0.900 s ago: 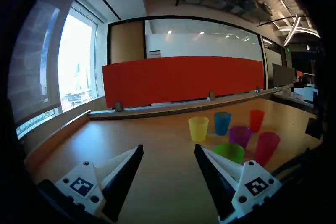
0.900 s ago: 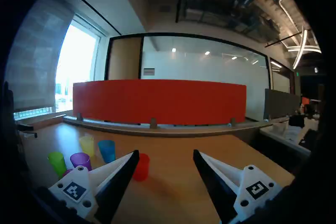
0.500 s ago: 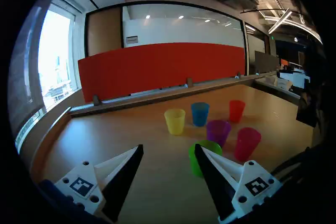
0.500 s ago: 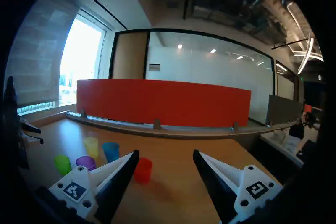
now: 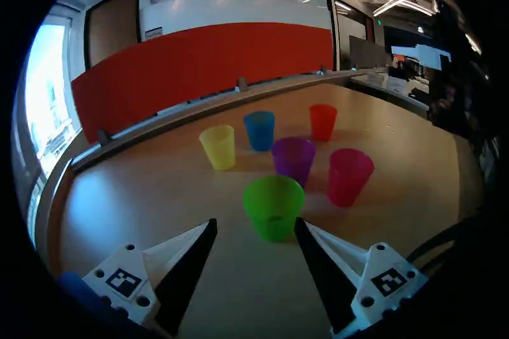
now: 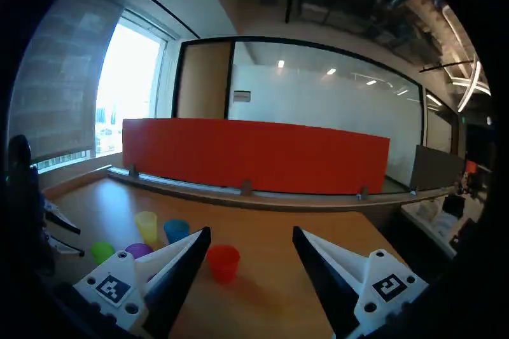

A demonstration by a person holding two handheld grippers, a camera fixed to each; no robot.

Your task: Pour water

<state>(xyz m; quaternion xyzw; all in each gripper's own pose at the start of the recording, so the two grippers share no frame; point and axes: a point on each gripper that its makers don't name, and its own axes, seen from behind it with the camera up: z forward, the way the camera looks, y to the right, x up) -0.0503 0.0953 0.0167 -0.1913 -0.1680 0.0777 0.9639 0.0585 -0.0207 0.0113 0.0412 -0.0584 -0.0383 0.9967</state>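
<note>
Several coloured plastic cups stand upright on a wooden table (image 5: pixel 146 212). In the left gripper view a green cup (image 5: pixel 273 207) is nearest, just beyond the tips of my open left gripper (image 5: pixel 254 237). Behind it stand a purple cup (image 5: pixel 293 159), a pink cup (image 5: pixel 347 176), a yellow cup (image 5: pixel 218 146), a blue cup (image 5: pixel 259 130) and a red cup (image 5: pixel 322 121). In the right gripper view my right gripper (image 6: pixel 252 243) is open, and the red cup (image 6: pixel 223 262) sits a little beyond its left finger. The yellow cup (image 6: pixel 146 226), blue cup (image 6: pixel 175 230), purple cup (image 6: pixel 139 250) and green cup (image 6: pixel 102 251) stand farther left.
A red partition (image 5: pixel 210 65) runs along the table's far edge, with a window (image 6: pixel 124 94) to the left. The left gripper (image 6: pixel 54 231) appears at the left edge of the right gripper view. Desks and office clutter (image 5: pixel 420 65) lie beyond the table's right side.
My left gripper has tilted down and moved toward the cups, so the green cup now sits just ahead of its fingertips. The right gripper shifted slightly; the red cup appears closer.
</note>
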